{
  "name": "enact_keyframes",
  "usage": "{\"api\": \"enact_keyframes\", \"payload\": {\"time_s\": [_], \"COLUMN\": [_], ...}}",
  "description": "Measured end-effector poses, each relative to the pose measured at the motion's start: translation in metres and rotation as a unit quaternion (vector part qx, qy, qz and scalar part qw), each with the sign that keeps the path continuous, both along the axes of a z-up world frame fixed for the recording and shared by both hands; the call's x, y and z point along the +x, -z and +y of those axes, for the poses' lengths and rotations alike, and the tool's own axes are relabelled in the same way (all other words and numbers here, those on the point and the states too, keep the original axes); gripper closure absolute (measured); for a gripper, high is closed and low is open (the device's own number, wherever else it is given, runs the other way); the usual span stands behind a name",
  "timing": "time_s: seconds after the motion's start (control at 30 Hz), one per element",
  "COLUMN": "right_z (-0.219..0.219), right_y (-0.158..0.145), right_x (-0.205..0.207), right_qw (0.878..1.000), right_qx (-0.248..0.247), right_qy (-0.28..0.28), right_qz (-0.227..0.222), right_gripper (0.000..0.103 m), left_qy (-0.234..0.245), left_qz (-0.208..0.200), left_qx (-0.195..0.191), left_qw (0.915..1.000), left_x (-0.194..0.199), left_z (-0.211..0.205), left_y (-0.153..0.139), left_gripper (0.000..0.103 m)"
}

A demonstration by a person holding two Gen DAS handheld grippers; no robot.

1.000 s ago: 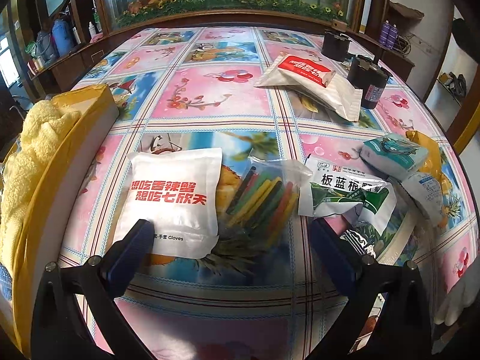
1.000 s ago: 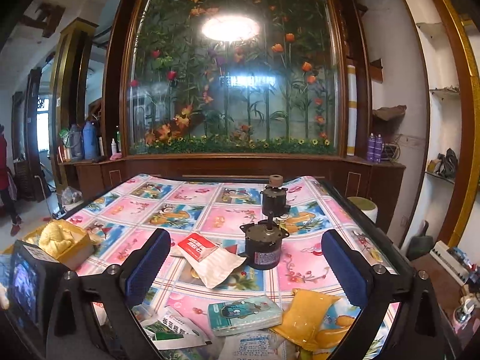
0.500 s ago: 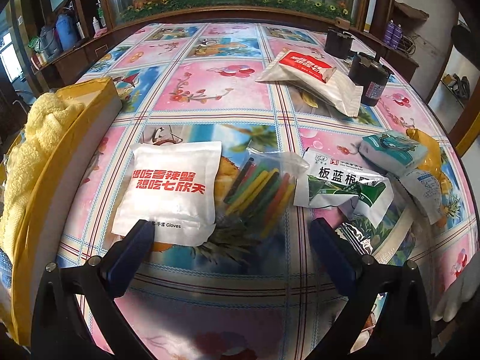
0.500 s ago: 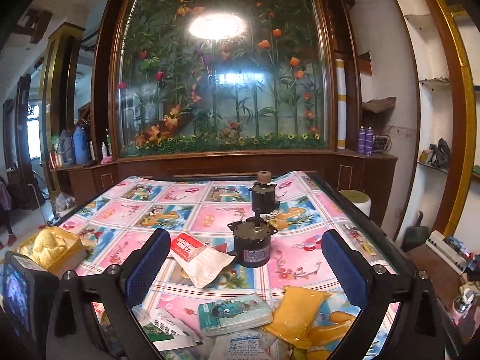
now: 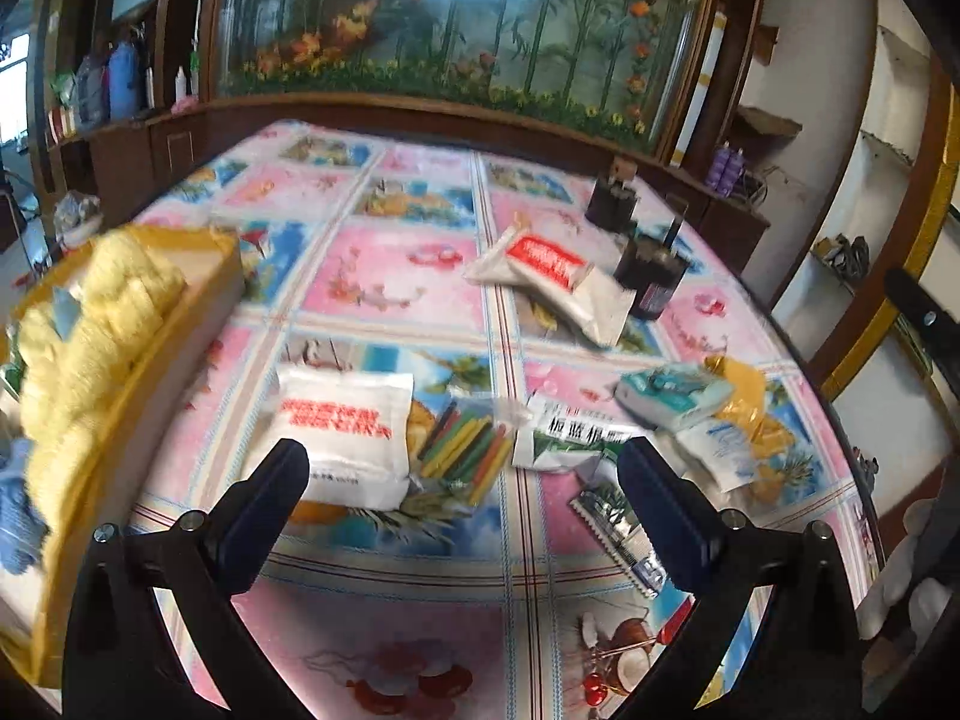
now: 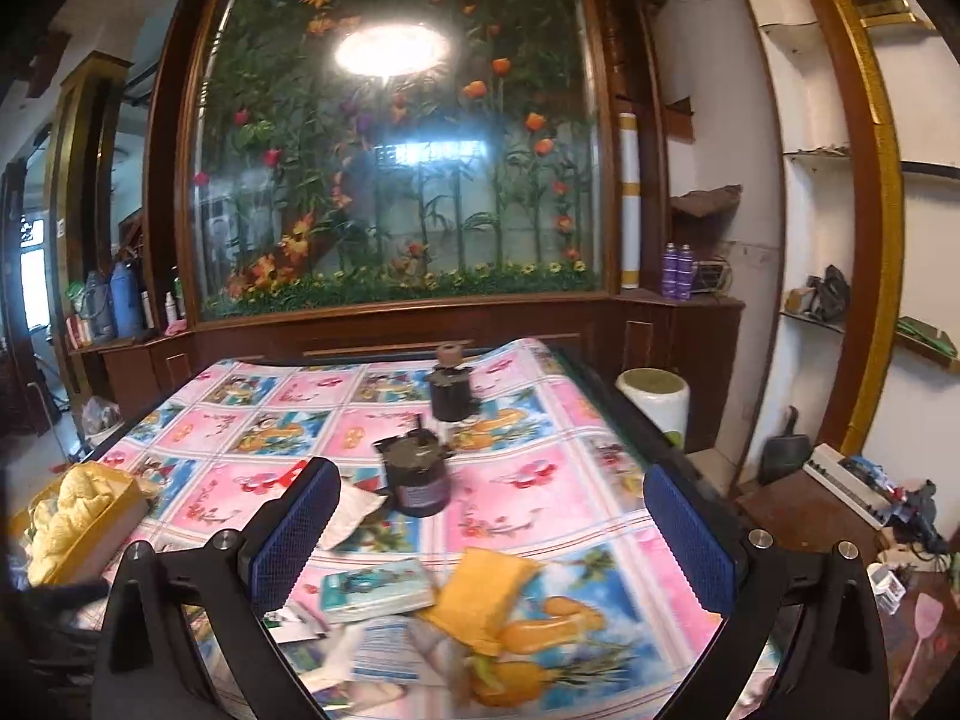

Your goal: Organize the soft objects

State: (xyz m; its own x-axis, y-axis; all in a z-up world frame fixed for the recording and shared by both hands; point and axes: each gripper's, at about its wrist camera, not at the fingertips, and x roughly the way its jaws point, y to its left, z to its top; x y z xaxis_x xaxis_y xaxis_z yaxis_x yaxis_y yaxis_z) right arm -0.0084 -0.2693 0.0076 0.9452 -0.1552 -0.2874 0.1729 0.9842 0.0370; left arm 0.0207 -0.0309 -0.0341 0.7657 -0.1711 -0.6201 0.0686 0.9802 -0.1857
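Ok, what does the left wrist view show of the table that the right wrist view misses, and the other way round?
Only the left wrist view shows the white gloves pouch and the bag of coloured sticks, side by side between the open fingers of the left gripper.

Only the right wrist view shows the white bin on the floor past the table's right edge, beyond the open right gripper.

Both show the yellow box holding a yellow towel, the two dark motors, the teal tissue pack, the yellow pouch and the red-and-white packet.
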Motion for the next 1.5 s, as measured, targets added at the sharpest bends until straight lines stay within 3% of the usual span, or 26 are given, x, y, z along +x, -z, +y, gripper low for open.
{"api": "enact_keyframes", "payload": {"time_s": [0.07,0.13,0.27,0.43,0.6,0.8,0.87,1.0,1.07,1.3,1.4,1.47,1.5], "right_z": [-0.012,-0.021,-0.033,-0.045,-0.066,-0.068,-0.065,-0.061,-0.062,-0.070,-0.070,-0.070,-0.069], "right_y": [-0.003,-0.003,0.004,0.028,0.057,0.056,0.056,0.053,0.051,0.050,0.051,0.051,0.051], "right_x": [0.001,0.010,0.036,0.079,0.091,0.088,0.088,0.087,0.086,0.089,0.090,0.090,0.090], "right_qw": [1.000,1.000,0.998,0.995,0.987,0.986,0.986,0.986,0.986,0.985,0.984,0.984,0.984], "right_qx": [0.005,0.013,0.043,0.060,0.110,0.128,0.126,0.125,0.126,0.138,0.141,0.139,0.137], "right_qy": [0.007,0.008,-0.026,-0.030,-0.021,-0.029,-0.035,-0.038,-0.037,-0.026,-0.031,-0.031,-0.030], "right_qz": [0.001,0.009,0.037,0.080,0.113,0.107,0.107,0.104,0.101,0.101,0.105,0.106,0.105], "right_gripper": [0.000,0.000,0.000,0.000,0.000,0.000,0.000,0.000,0.000,0.000,0.000,0.000,0.000], "left_qy": [-0.011,-0.022,-0.050,-0.048,-0.018,-0.008,-0.003,0.045,0.057,0.014,0.002,0.019,0.029], "left_qz": [-0.054,-0.078,0.001,0.044,0.079,0.127,0.140,0.130,0.137,0.175,0.193,0.181,0.185], "left_qx": [-0.002,-0.011,-0.041,-0.053,-0.027,0.014,-0.002,-0.019,-0.047,-0.111,-0.093,-0.052,-0.044], "left_qw": [0.9985,0.9967,0.9979,0.9965,0.9963,0.9918,0.9901,0.9904,0.9877,0.9781,0.9768,0.9819,0.9812], "left_x": [-0.016,-0.021,0.001,0.016,0.039,0.076,0.086,0.117,0.141,0.204,0.214,0.215,0.214], "left_z": [0.008,0.022,0.064,0.083,0.061,0.035,0.030,-0.002,-0.016,-0.051,-0.067,-0.080,-0.083], "left_y": [-0.025,-0.042,-0.038,-0.016,0.000,0.030,0.028,0.001,-0.001,0.031,0.045,0.043,0.044], "left_gripper": [0.000,0.000,0.000,0.000,0.000,0.000,0.001,0.001,0.001,0.001,0.000,0.001,0.009]}}
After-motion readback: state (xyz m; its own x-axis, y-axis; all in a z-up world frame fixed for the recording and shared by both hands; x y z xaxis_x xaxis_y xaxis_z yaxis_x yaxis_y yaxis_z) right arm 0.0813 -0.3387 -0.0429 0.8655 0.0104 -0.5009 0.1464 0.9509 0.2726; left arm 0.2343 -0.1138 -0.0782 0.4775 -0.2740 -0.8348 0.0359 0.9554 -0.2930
